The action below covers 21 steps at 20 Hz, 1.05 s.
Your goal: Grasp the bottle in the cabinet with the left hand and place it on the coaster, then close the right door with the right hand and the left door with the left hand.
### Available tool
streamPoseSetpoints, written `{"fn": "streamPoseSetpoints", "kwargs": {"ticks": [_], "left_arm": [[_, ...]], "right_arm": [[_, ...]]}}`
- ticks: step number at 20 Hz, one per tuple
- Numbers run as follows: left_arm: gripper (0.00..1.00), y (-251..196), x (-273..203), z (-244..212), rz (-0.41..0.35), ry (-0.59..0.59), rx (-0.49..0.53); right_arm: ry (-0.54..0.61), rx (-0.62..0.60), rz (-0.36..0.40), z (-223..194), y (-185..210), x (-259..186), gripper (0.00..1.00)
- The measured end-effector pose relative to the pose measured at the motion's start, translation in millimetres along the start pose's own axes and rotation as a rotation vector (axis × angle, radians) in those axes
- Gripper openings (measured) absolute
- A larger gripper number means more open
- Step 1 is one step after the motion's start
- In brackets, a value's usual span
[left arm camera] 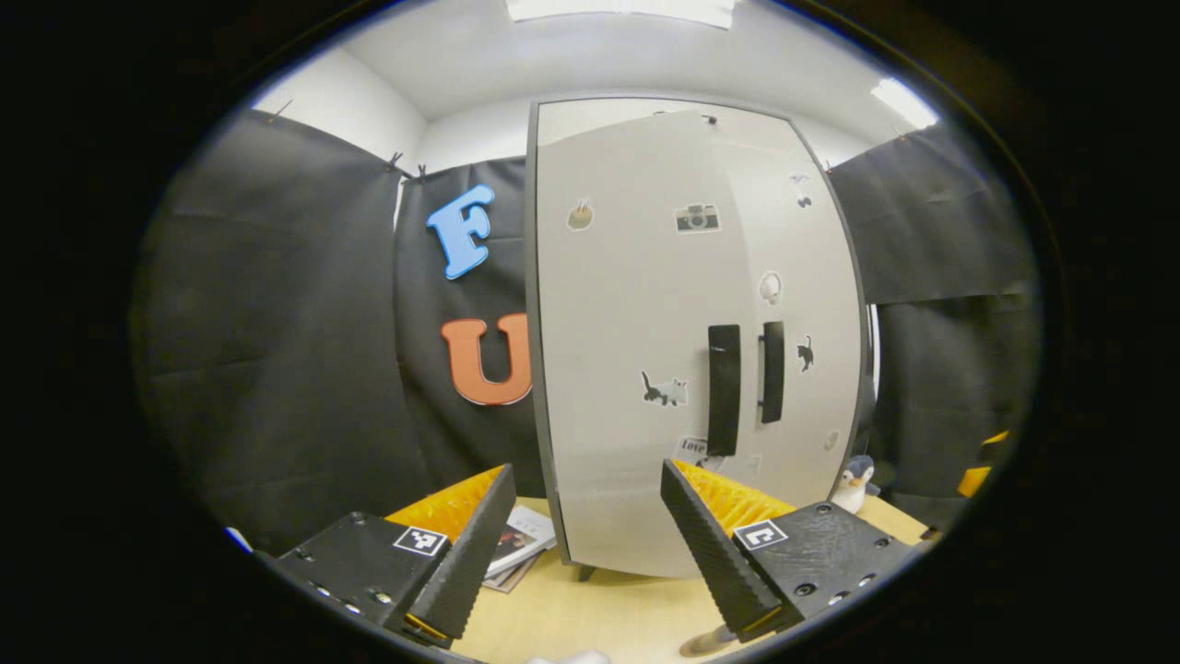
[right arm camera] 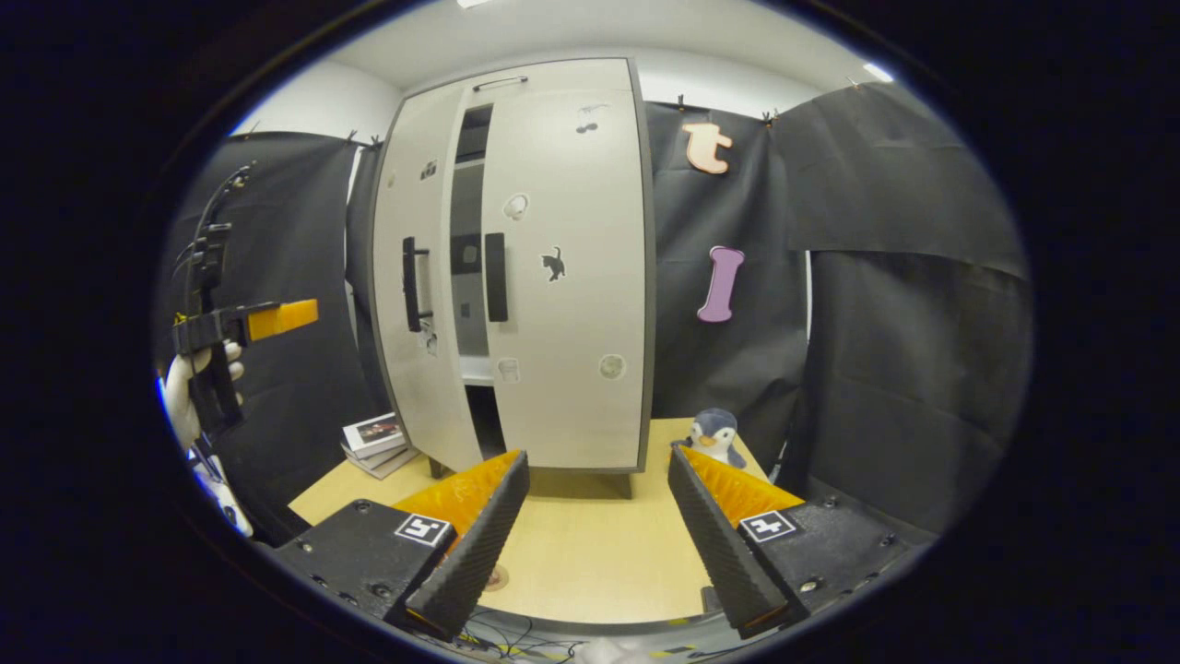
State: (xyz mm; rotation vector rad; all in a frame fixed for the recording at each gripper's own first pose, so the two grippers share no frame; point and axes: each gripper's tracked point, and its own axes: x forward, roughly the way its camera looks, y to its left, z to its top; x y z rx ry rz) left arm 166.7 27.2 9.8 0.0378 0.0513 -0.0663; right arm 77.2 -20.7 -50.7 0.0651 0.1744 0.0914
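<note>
1. While the left door (right arm camera: 419, 277) stands ajar and the right door (right arm camera: 567, 267) lies nearly flush, the cabinet (right arm camera: 516, 267) in the right gripper view shows a dark gap between them at about 12 o'clock, with a pale shelf edge low in that gap.
2. In the left gripper view, the left gripper (left arm camera: 576, 544) has its fingers spread wide with nothing between them, and the left door's face (left arm camera: 636, 369) rises just beyond them from 12 to 1 o'clock.
3. Two dark handles (left arm camera: 724, 387) sit side by side at about 2 o'clock in that view, and small stickers dot the doors.
4. The right gripper (right arm camera: 599, 535) is likewise wide open and holds nothing, poised over the tan table (right arm camera: 590, 553).
5. In the right gripper view the left gripper appears at 9 o'clock, held up by a gloved hand (right arm camera: 184, 392) well apart from the cabinet.
6. A toy penguin (right arm camera: 714, 435) stands on the table at 2 o'clock, right of the cabinet; a stack of books (right arm camera: 373, 443) lies at 10 o'clock.
7. A small round thing (right arm camera: 496, 578) on the table beside the right gripper's left finger may be the coaster; it is too hidden to be sure, and I cannot tell where the bottle is.
</note>
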Motion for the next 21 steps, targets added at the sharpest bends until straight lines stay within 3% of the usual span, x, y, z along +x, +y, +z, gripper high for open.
{"fn": "streamPoseSetpoints", "kwargs": {"ticks": [7, 8, 10, 14, 21], "left_arm": [[0.98, -7.4, -58.9, -11.8, 0.039, -0.044, 0.014], [0.97, -15.9, -63.5, -17.1, 0.024, -0.052, -0.003], [0.97, -25.6, -75.8, -29.0, 0.011, -0.036, -0.012], [0.97, -34.3, -87.8, -33.6, -0.018, -0.019, 0.030], [0.97, -23.3, -94.2, -28.1, -0.009, -0.031, 0.036]], "right_arm": [[-0.037, -0.007, -0.002, 6.2, 16.9, 0.7, 0.99], [-0.036, -0.014, -0.004, 4.8, 19.7, 0.7, 0.96], [-0.032, -0.020, -0.008, 2.2, 24.1, 1.9, 0.99], [-0.038, -0.020, 0.010, 1.9, 40.5, -0.4, 0.96], [-0.059, -0.022, 0.011, 6.7, 53.4, -5.5, 0.99]]}}
